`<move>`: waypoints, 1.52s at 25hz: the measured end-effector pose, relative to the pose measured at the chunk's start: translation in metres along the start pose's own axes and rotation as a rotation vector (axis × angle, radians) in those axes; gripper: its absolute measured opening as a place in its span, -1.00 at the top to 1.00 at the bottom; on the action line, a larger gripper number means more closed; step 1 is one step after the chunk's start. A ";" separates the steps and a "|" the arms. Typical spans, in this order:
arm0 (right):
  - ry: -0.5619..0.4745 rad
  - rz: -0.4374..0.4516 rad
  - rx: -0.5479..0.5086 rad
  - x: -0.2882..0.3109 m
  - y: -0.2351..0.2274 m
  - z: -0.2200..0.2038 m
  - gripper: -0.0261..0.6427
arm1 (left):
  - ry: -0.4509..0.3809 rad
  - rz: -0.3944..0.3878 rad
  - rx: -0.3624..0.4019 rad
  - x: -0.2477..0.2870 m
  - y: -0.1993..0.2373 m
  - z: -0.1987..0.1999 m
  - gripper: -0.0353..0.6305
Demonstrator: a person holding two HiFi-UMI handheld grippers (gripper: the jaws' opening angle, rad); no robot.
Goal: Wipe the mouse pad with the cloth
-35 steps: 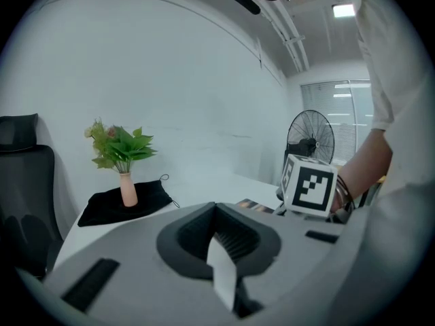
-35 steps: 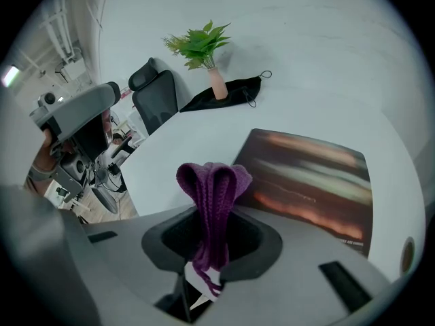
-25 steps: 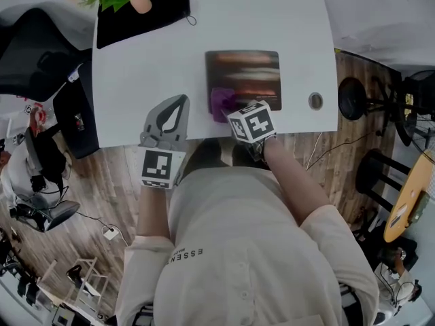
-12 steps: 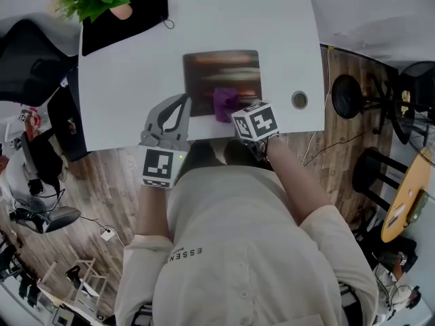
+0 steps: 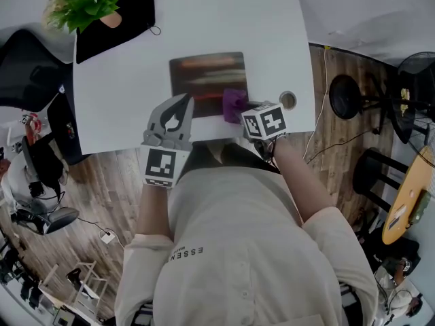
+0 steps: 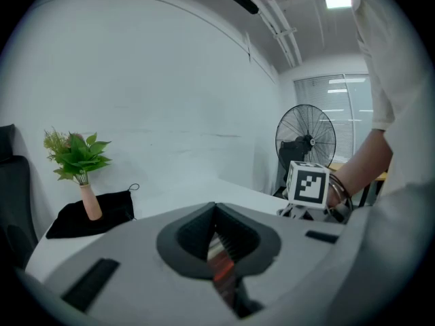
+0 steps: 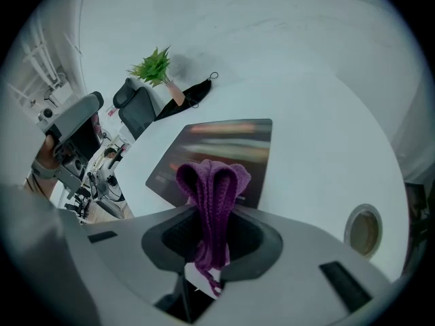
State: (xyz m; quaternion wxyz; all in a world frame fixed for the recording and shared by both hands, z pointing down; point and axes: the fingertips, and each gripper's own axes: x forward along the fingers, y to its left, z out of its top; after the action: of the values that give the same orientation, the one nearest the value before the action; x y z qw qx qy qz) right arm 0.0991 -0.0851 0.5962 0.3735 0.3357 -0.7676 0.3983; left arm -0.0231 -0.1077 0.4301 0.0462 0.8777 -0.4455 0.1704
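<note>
The right gripper [image 7: 207,250] pinched the purple knitted cloth [image 7: 211,182], seemingly soft and light, by its bunched fold over the dark rectangular mouse pad [image 7: 224,141]; the left gripper [image 6: 219,263] sat pressed together, empty.

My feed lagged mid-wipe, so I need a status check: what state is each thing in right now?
Purple knitted cloth: bunched, pinched between jaws.
Right gripper: shut on the cloth.
Left gripper: shut, empty.
Dark rectangular mouse pad: flat on white table.
Green potted plant: upright.
</note>
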 end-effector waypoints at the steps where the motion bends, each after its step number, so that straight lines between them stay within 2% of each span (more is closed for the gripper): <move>1: 0.002 -0.009 0.005 -0.004 -0.007 -0.003 0.65 | -0.002 0.001 0.001 0.002 -0.003 0.002 0.89; 10: 0.002 -0.071 0.066 -0.031 -0.062 -0.023 0.65 | -0.012 0.048 -0.023 0.013 -0.018 0.017 0.89; 14: 0.012 -0.096 0.060 -0.040 -0.073 -0.024 0.65 | -0.027 0.039 0.019 0.016 -0.019 0.025 0.89; 17: -0.025 -0.113 0.016 -0.052 -0.073 -0.006 0.65 | -0.024 0.042 0.035 0.017 -0.017 0.030 0.89; 20: -0.112 -0.088 -0.029 -0.067 -0.060 0.022 0.65 | -0.027 0.057 0.048 0.016 -0.009 0.039 0.89; 23: -0.222 -0.084 -0.117 -0.083 -0.040 0.057 0.65 | -0.055 0.081 0.044 0.012 0.004 0.053 0.89; 26: -0.354 -0.101 -0.198 -0.103 -0.019 0.092 0.65 | -0.069 0.102 0.053 0.004 0.018 0.068 0.89; 29: -0.500 -0.101 -0.245 -0.128 0.001 0.125 0.65 | -0.090 0.118 0.094 -0.007 0.029 0.086 0.89; 34: -0.709 -0.148 -0.301 -0.171 0.031 0.162 0.65 | -0.125 0.135 0.121 -0.026 0.047 0.108 0.89; 38: -0.818 -0.213 -0.369 -0.197 0.046 0.179 0.65 | -0.132 0.158 0.121 -0.034 0.061 0.117 0.89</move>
State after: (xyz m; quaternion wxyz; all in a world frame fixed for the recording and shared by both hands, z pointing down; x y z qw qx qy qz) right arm 0.1046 -0.1753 0.3418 0.1322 0.4702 -0.8712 0.0490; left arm -0.0603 -0.1457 0.3048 -0.0496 0.8504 -0.5042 0.1418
